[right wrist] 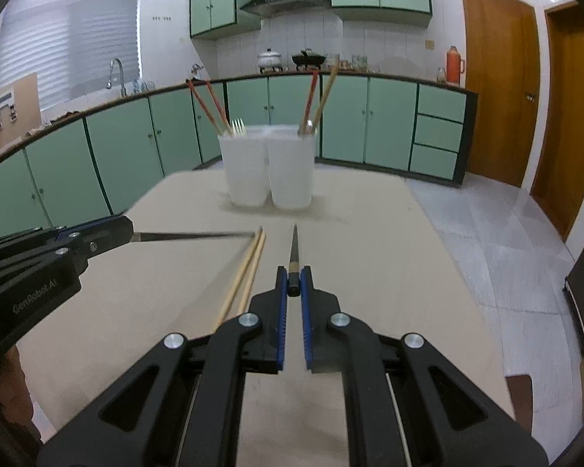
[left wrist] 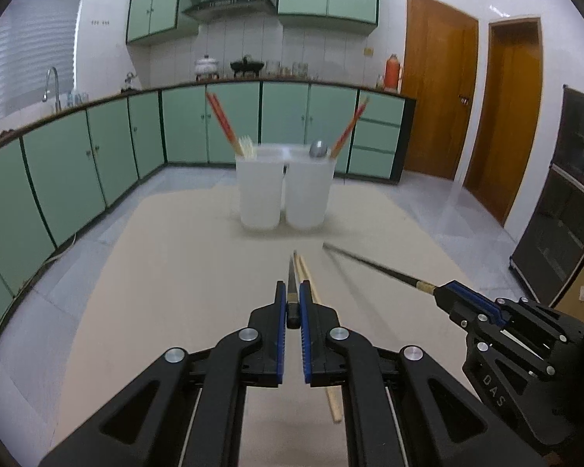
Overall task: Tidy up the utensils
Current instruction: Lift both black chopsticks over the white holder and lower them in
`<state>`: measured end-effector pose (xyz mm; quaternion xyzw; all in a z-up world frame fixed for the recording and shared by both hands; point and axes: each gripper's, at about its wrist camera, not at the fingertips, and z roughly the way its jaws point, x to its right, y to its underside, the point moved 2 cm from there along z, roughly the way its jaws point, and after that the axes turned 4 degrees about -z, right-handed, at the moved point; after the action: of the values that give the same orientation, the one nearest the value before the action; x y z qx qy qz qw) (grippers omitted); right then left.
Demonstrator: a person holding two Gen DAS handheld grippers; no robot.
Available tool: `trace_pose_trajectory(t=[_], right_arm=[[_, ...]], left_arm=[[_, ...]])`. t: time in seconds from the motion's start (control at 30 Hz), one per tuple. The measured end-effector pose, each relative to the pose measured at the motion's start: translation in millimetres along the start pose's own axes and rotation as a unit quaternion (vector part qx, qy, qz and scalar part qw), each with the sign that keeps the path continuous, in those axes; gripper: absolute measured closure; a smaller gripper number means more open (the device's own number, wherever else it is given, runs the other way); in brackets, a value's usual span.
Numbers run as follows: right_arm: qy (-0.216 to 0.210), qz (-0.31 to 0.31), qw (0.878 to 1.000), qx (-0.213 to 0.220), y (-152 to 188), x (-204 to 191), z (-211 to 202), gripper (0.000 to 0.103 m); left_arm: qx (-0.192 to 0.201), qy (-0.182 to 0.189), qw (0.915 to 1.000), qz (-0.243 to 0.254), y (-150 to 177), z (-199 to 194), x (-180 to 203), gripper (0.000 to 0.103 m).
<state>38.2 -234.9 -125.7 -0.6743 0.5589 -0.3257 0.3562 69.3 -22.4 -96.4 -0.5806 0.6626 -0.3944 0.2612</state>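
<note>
My left gripper point(left wrist: 292, 292) is shut on a dark chopstick point(left wrist: 291, 276) that points ahead above the beige table point(left wrist: 167, 272). My right gripper point(right wrist: 293, 276) is shut on a second dark chopstick point(right wrist: 294, 245); in the left wrist view the same gripper point(left wrist: 445, 292) and its chopstick point(left wrist: 373, 266) come in from the right. Two pale wooden chopsticks point(right wrist: 245, 272) lie on the table between the grippers. Two white holders stand side by side at the table's far end: the left holder point(right wrist: 245, 171) has red chopsticks and a fork, the right holder point(right wrist: 292, 175) has chopsticks and a spoon.
Green kitchen cabinets point(left wrist: 97, 163) run along the left and back beyond the table. Wooden doors point(left wrist: 440, 85) stand at the right. A dark cabinet point(left wrist: 564, 202) is at the far right. A cardboard piece point(right wrist: 11, 116) leans at the left counter.
</note>
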Motion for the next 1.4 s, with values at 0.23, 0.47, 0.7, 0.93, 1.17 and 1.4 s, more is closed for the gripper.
trace_pose_trajectory(t=[0.23, 0.47, 0.7, 0.93, 1.17, 1.4], right_arm=[[-0.019, -0.003, 0.999, 0.029, -50.0, 11.1, -7.8, 0.097], [-0.06, 0.011, 0.998, 0.03, -107.8, 27.0, -1.8, 0.097], [-0.076, -0.019, 0.996, 0.048, -160.9, 30.5, -2.5, 0.097], [-0.08, -0.031, 0.993, 0.08, -217.3, 39.2, -0.2, 0.097], [-0.082, -0.03, 0.99, 0.114, -278.5, 46.8, 19.6, 0.097], [-0.081, -0.022, 0.988, 0.127, -322.0, 54.1, 62.2, 0.097]], left_arm=[[0.038, 0.011, 0.9992, -0.003, -41.7, -7.1, -0.7, 0.096], [0.066, 0.023, 0.9976, 0.004, -80.6, -11.0, 1.9, 0.096], [0.091, 0.034, 0.9952, 0.004, -115.3, -13.6, -1.2, 0.096], [0.128, 0.044, 0.9907, 0.001, -163.6, -13.1, -8.6, 0.096], [0.166, 0.046, 0.9851, 0.004, -221.0, 3.5, -8.2, 0.096], [0.183, 0.04, 0.9822, 0.009, -269.9, 40.3, -13.1, 0.096]])
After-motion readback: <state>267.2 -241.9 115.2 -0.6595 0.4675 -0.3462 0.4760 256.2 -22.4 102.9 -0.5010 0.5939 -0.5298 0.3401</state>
